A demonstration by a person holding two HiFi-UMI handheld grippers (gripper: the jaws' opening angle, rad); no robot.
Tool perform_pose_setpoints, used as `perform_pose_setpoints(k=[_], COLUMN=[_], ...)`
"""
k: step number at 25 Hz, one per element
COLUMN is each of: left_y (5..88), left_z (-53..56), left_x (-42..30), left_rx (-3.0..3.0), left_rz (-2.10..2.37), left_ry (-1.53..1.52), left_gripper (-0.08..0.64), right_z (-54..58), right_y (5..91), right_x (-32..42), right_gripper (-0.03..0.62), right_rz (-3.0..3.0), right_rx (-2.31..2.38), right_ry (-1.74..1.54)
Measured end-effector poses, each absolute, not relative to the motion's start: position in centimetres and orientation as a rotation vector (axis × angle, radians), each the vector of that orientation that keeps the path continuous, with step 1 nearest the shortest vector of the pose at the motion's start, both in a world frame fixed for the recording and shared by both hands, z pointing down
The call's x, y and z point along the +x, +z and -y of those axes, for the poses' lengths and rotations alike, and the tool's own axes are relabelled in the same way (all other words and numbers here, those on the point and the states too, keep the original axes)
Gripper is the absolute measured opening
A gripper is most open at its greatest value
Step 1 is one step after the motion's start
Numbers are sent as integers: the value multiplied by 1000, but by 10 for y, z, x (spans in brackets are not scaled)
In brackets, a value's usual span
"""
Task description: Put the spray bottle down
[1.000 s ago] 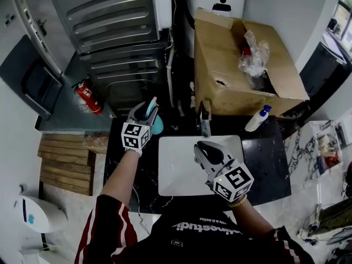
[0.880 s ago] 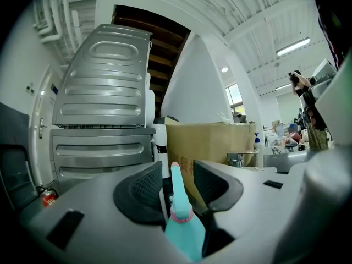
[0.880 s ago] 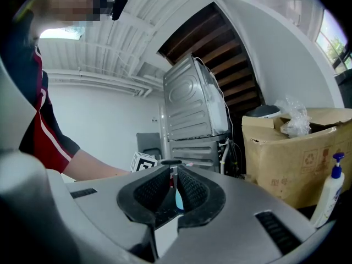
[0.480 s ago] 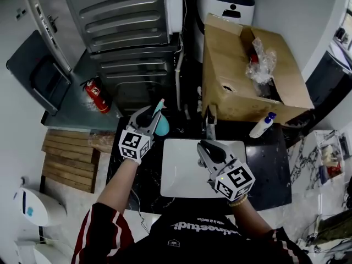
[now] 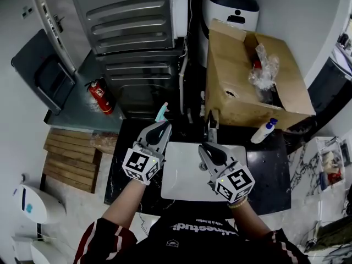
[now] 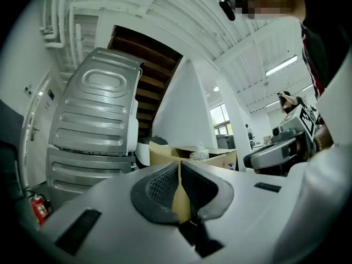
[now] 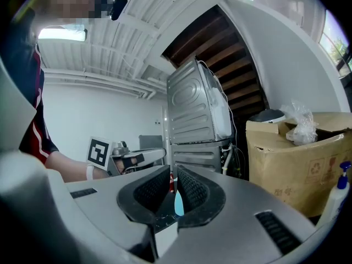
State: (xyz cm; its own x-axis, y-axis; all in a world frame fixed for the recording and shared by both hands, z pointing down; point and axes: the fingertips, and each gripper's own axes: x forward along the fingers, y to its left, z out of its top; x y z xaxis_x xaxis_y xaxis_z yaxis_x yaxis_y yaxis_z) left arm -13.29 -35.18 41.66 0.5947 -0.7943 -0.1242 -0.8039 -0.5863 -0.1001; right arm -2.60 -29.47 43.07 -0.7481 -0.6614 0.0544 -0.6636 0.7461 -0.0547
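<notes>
The teal spray bottle (image 5: 161, 113) stands upright on the dark counter behind the sink's left corner, free of both grippers. My left gripper (image 5: 164, 127) hovers just in front of it, above the counter, its jaws closing with nothing between them; in its own view the left gripper (image 6: 179, 168) shows only a thin slit. My right gripper (image 5: 203, 147) hangs over the white sink (image 5: 181, 177), jaws close together and empty. Through the narrow slit of the right gripper (image 7: 172, 176) I see a strip of the spray bottle (image 7: 178, 202).
A faucet (image 5: 211, 121) rises at the sink's back edge. A large cardboard box (image 5: 242, 87) stands behind right, with a white pump bottle (image 5: 263, 131) beside it. A metal appliance (image 5: 132, 21) and a red fire extinguisher (image 5: 100, 97) are at the back left.
My left gripper let go of the spray bottle, drew back toward me and to the right, and its jaws closed. The bottle stays standing on the counter. The right gripper kept still.
</notes>
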Motion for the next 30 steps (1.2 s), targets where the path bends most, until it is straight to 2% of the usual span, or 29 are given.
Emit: perform_pose_setpoints(k=[12, 30], left_y=[408, 414], left_z=[298, 279], left_x=[-106, -94], left_rx=[-2697, -2673], left_rz=[-1392, -1383], left_ry=[42, 7], left_gripper=[21, 18], right_z=[293, 273], right_y=[418, 416], right_x=[-22, -10], right_gripper=[57, 57], right_rz=[2938, 2907], right_rx=[1096, 1105], right_ry=[117, 52])
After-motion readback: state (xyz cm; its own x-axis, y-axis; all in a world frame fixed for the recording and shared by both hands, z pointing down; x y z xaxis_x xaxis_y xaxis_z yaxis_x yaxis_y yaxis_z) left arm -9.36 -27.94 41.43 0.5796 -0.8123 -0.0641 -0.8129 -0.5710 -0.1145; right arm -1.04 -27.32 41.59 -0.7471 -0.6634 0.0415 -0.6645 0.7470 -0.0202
